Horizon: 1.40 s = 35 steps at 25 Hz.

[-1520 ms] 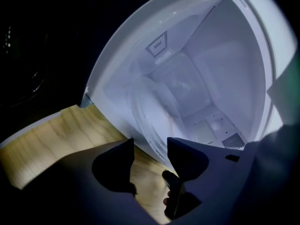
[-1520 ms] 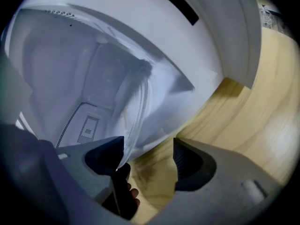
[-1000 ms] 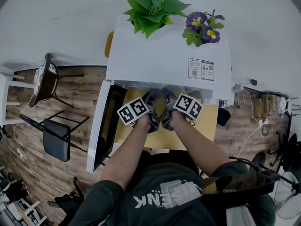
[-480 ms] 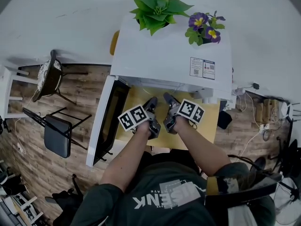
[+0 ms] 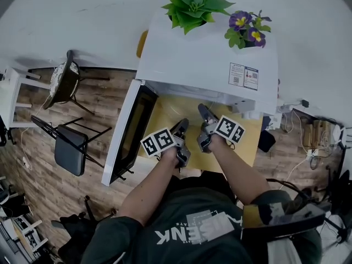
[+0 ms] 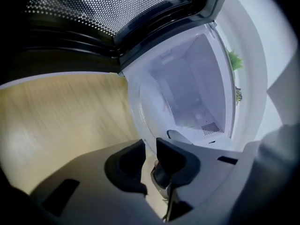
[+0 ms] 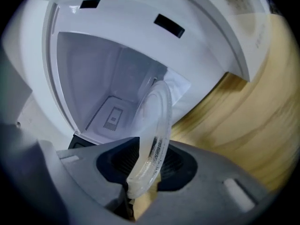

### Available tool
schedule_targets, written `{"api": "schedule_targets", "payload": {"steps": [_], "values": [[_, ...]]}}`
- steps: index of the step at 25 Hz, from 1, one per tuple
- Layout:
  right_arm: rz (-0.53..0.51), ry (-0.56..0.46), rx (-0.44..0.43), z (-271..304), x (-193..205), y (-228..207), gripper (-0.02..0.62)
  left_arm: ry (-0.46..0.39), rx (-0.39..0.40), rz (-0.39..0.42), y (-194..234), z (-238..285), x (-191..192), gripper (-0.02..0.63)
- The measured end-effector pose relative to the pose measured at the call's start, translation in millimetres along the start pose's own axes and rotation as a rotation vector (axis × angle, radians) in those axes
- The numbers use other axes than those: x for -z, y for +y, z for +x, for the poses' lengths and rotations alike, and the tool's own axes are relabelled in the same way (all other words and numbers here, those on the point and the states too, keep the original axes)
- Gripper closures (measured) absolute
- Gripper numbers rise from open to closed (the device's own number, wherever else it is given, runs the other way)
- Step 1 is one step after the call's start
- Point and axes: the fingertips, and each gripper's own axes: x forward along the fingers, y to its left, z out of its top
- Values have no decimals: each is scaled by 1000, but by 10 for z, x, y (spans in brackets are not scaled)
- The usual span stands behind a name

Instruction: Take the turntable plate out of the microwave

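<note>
A spiky green plant [image 5: 193,4] and a pot of purple and yellow flowers [image 5: 247,29] stand side by side at the top of the head view. Below them lies a yellow wooden desk [image 5: 168,111]. To its left, on the wood-plank floor [image 5: 33,186], are a black folding chair [image 5: 70,152] and, beyond it, a round stool [image 5: 61,81] with a patterned seat. Cables [image 5: 301,104] trail over the floor at the right

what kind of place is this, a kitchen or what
Probably a staged room or lab corner, not a kitchen: a microwave with potted plants on top sits on a table, beside a folding chair and loose cables on plank flooring.
</note>
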Motion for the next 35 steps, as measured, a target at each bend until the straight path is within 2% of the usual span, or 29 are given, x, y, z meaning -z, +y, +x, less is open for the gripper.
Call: {"api": "schedule_targets", "payload": {"steps": [6, 9, 12, 15, 21, 28, 35], "values": [[79, 19, -48, -116, 99, 12, 505, -28, 42, 40, 46, -39, -42, 518], [86, 32, -63, -202, 140, 6, 512, -58, 47, 63, 95, 10, -177, 454], [76, 58, -74, -279, 213, -9, 512, -78, 66, 66, 119, 66, -319, 431], [66, 90, -80, -368, 289, -52, 512, -88, 90, 53, 121, 136, -350, 434], [36, 136, -119, -491, 350, -90, 514, -96, 139, 61, 80, 59, -189, 484], [-66, 177, -211, -614, 344, 90, 518, -158, 176, 59, -35, -139, -95, 505], [-124, 213, -247, -706, 302, 244, 508, -203, 192, 52, -170, -255, -54, 512]]}}
